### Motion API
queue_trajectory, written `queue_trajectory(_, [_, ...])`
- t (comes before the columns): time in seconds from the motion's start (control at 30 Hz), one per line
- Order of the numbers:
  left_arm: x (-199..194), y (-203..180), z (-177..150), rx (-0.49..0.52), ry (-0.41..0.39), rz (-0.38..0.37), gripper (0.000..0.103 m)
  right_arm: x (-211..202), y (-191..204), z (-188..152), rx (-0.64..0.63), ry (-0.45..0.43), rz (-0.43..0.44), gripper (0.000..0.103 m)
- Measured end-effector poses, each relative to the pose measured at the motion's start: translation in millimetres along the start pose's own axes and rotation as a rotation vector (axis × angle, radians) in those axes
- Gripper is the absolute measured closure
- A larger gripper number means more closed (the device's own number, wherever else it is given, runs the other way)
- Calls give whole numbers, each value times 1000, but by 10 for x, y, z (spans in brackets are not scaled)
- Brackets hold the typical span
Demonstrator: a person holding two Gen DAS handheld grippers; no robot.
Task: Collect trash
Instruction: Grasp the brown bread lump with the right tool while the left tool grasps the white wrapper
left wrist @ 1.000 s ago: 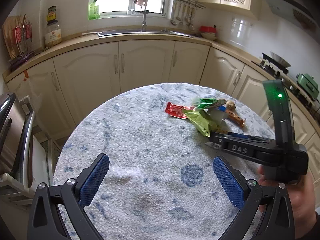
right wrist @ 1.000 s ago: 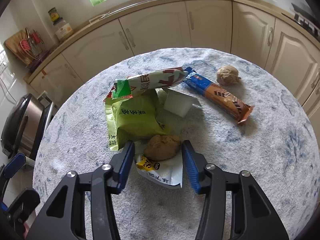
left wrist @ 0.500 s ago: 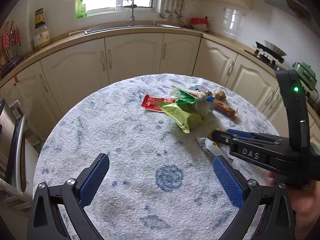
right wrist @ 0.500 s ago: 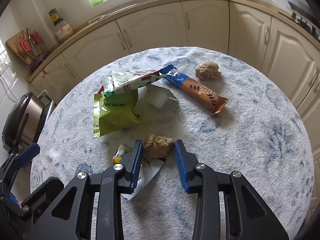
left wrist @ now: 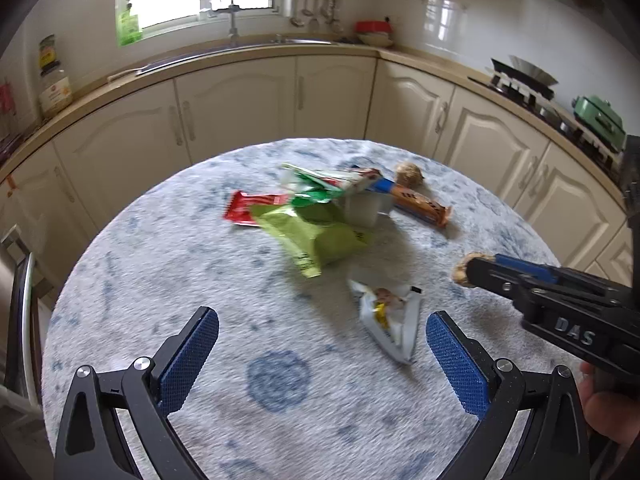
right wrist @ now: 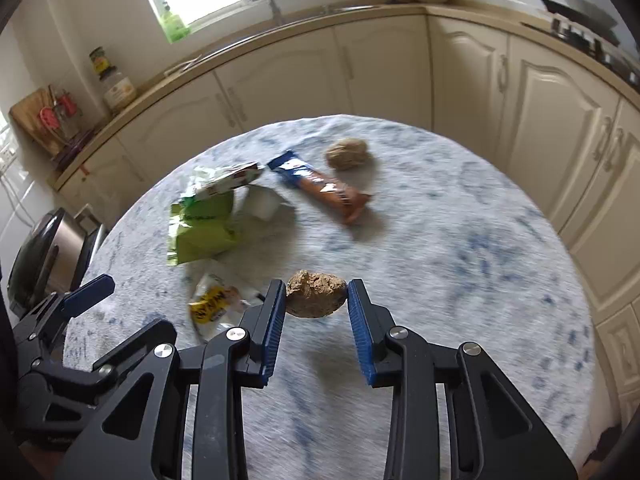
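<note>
Table (left wrist: 168, 288): litter is being cleared from it, piece by piece.
Wrapper pile (left wrist: 316, 236): lying mid-table, untouched.
Left gripper (left wrist: 320, 364): being held wide, empty, near the white wrapper (left wrist: 384, 320).
Right gripper (right wrist: 316, 304): jaws have just been closing; the brown lump (right wrist: 316, 294) is being pinched and lifted.
Next: a bin is needed; none is being shown.

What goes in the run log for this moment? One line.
right gripper: fingers shut on brown lump, jaws just closing, lifted off table | left gripper: open, empty | white wrapper: on table
</note>
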State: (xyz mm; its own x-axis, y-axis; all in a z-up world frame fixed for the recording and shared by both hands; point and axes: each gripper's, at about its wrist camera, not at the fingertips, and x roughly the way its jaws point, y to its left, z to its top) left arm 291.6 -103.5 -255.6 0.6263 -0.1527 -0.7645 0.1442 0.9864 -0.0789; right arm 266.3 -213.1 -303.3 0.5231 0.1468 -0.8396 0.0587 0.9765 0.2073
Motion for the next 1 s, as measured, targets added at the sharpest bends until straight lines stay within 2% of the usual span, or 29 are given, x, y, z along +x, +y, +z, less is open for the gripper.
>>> queue_trajectory(0.1, [210,-135,59,18,24,-11,1,-100,-138,-31,26,-11,-19,71])
queue_trajectory(0.13, [292,-169,69,22,38,-13,4,-130,-179,-47,33,-13,-23,71])
queue_trajectory(0.2, [471,-225,64,21,91,-32,24,-174,-243,-78,47,-15,-23,71])
queue_trajectory(0.23, [505,-253,62,32,86,-10,29,-191,-264,-97,52,-14,-21,71])
queue_trajectory(0.27, [518,-290,58,50,77,-10,38,-206,-289,-117,58,-13,-18,71])
queue_trajectory(0.3, [526,-310,59,58,71,-6,40,-217,-313,-137,62,-12,-17,71])
queue_trajectory(0.37, [524,-357,56,64,69,-20,60,-214,-342,-187,70,-5,-19,71])
queue_trajectory(0.5, [532,-401,32,69,67,-29,61,-77,-354,-248,60,32,-37,69])
queue_trajectory(0.6, [491,-376,23,49,66,-44,64,-41,-332,-237,54,26,-47,66])
queue_trajectory(0.7, [406,-369,-1,50,51,-44,72,-1,-242,-222,8,27,-83,63])
queue_trajectory(0.73, [403,-366,-12,51,62,-49,94,8,-207,-229,-15,27,-101,63])
queue_trajectory(0.8, [384,-350,-49,43,76,-61,93,7,-157,-258,-48,20,-126,64])
queue_trajectory(1.0, [216,-325,-170,19,79,-91,93,-154,-237,-349,4,6,-61,65])
